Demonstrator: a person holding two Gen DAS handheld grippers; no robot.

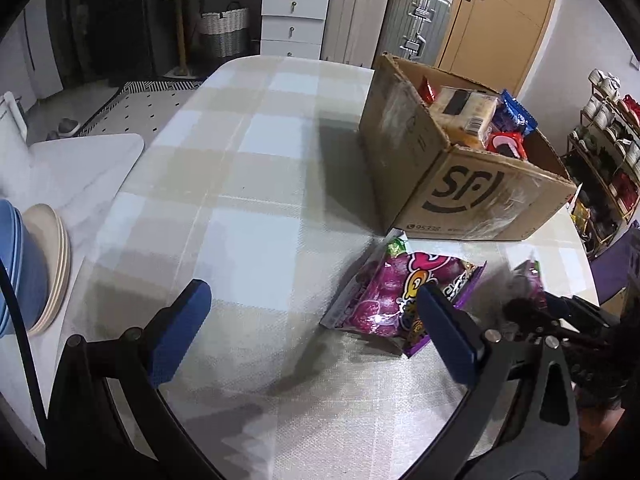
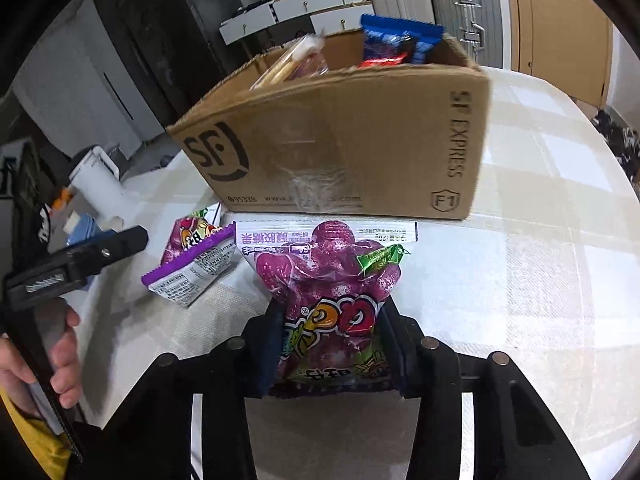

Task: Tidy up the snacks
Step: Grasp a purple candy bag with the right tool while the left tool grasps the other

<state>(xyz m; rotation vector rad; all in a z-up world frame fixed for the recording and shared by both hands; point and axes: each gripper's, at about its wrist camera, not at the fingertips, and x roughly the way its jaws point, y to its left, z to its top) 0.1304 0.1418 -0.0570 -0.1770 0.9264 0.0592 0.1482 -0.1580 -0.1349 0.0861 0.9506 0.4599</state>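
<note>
Snacks are partly sorted: several packets already stand in the cardboard box (image 2: 340, 132) on the checked surface (image 2: 540, 280), and two purple candy bags remain outside it. The right claw (image 2: 332, 344) has pinched shut on one purple candy bag (image 2: 332, 280), its pads pressing the bag's lower sides, with the bag's top edge lying just in front of the box wall. The second purple bag (image 1: 404, 300) lies flat on the surface, near the box's corner. The left claw (image 1: 312, 328) stands wide open with nothing between its pads, beside that second bag but not touching it.

The step in hand looks like picking up the gripped bag. Next it would need lifting above the box rim and releasing inside, where free room seems to lie toward the near end; the soft bag may sag or slip.

Whether the gripped bag rests on the surface or is already raised cannot be told. The box's interior floor is hidden by its walls, and the right claw appears only as a blurred dark shape in the left wrist view.
</note>
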